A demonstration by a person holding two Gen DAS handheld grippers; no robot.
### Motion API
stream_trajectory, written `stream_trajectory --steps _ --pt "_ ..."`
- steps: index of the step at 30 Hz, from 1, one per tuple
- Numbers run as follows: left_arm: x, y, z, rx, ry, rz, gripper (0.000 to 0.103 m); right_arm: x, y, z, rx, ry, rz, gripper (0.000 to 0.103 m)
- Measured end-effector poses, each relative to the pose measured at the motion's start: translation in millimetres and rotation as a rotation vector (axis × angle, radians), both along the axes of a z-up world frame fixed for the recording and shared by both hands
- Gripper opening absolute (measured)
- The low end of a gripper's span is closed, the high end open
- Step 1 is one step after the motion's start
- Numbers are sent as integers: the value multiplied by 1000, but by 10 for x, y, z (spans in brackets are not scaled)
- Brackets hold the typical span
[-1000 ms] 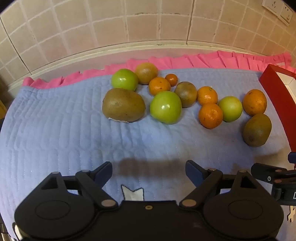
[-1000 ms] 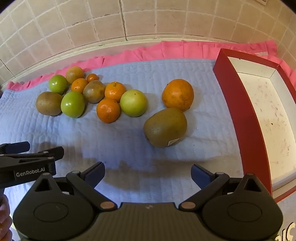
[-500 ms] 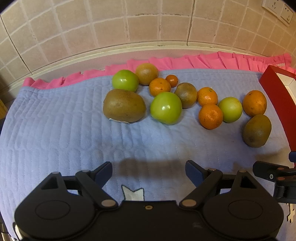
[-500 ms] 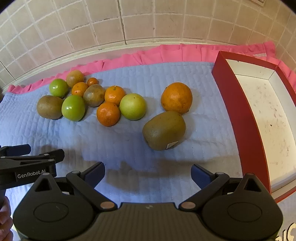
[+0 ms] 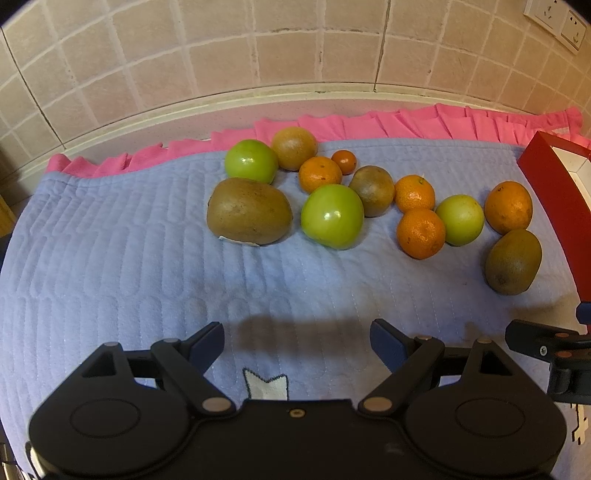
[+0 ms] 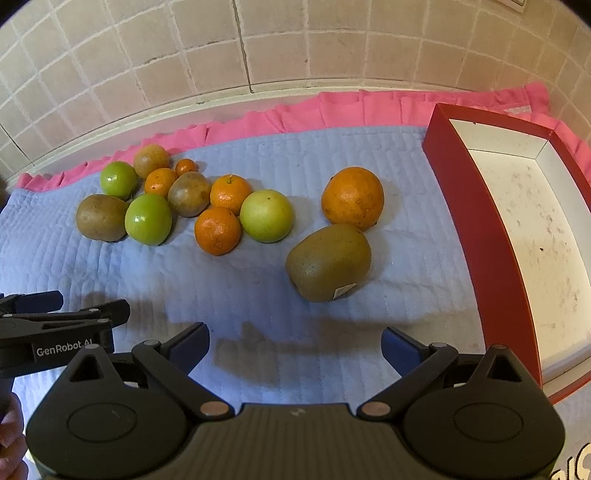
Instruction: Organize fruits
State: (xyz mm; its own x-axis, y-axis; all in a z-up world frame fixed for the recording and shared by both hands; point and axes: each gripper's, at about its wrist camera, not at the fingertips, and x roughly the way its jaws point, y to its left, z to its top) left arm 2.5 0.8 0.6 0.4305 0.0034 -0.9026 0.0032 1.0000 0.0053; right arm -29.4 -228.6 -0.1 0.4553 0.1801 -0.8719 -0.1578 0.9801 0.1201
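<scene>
Several fruits lie on a blue quilted mat (image 5: 110, 258): a large kiwi (image 5: 249, 211), green apples (image 5: 331, 216), oranges (image 5: 420, 232) and brown fruits. In the right wrist view a kiwi with a sticker (image 6: 328, 262) lies nearest, with a big orange (image 6: 352, 198) behind it and a pale green apple (image 6: 266, 215) to the left. My left gripper (image 5: 297, 341) is open and empty, short of the fruits. My right gripper (image 6: 295, 345) is open and empty, just in front of the kiwi. A red box with a white inside (image 6: 491, 240) stands to the right.
A tiled wall (image 5: 295, 55) and a white ledge run behind the mat's pink frill (image 6: 332, 110). The left gripper shows at the left edge of the right wrist view (image 6: 55, 325). Wall sockets (image 5: 554, 18) sit at top right.
My right gripper has moved slightly forward towards the stickered kiwi; the fruits look a little nearer and lower. The left gripper has barely moved.
</scene>
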Motion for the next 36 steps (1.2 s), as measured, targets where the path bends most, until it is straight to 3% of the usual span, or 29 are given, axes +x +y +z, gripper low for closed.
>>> stream_trajectory --steps 36 --pt "-4 15 -4 -12 4 8 102 2 -23 -13 17 3 -16 101"
